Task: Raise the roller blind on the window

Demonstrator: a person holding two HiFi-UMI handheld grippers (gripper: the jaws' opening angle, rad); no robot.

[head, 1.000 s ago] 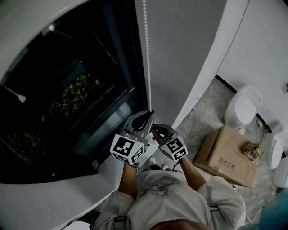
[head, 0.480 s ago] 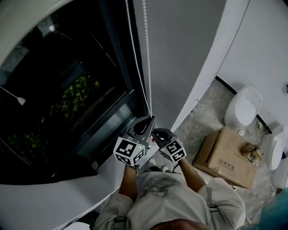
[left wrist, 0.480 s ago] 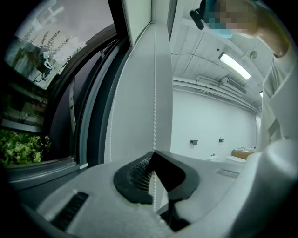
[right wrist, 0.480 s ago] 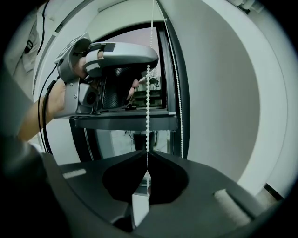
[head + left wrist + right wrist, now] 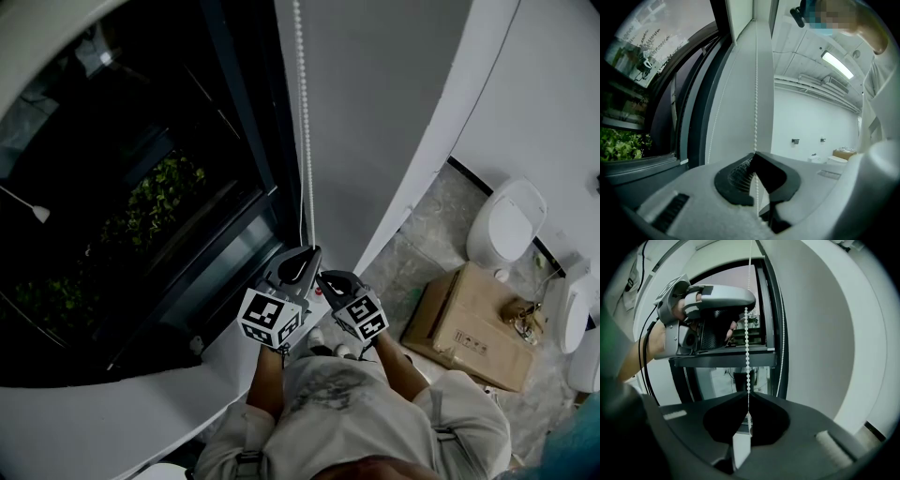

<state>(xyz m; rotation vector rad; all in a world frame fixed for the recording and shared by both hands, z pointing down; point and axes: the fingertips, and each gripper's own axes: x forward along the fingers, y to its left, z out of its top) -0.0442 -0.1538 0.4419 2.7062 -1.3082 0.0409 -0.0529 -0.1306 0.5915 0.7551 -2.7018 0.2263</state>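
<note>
Here, a white beaded pull chain [image 5: 302,122] hangs straight down along the right edge of the dark glass window [image 5: 141,187], just left of a plain grey wall panel [image 5: 384,112]. Both grippers sit on this strand, close together above the white window sill [image 5: 112,412]. The left gripper [image 5: 754,157] has its jaws together, tips pinched on the chain, which runs taut upward from them. The right gripper [image 5: 746,399] is just below and to the right of the left one, and its jaws are likewise closed on the same strand. In the right gripper view the left gripper shows higher up on the chain, a hand wrapped round its handle. A second strand of the chain hangs free beside the dark window frame. I cannot make out the blind's fabric clearly. On the stone-patterned floor at far right stand a brown cardboard box [image 5: 469,328] and a white toilet [image 5: 508,225].
</note>
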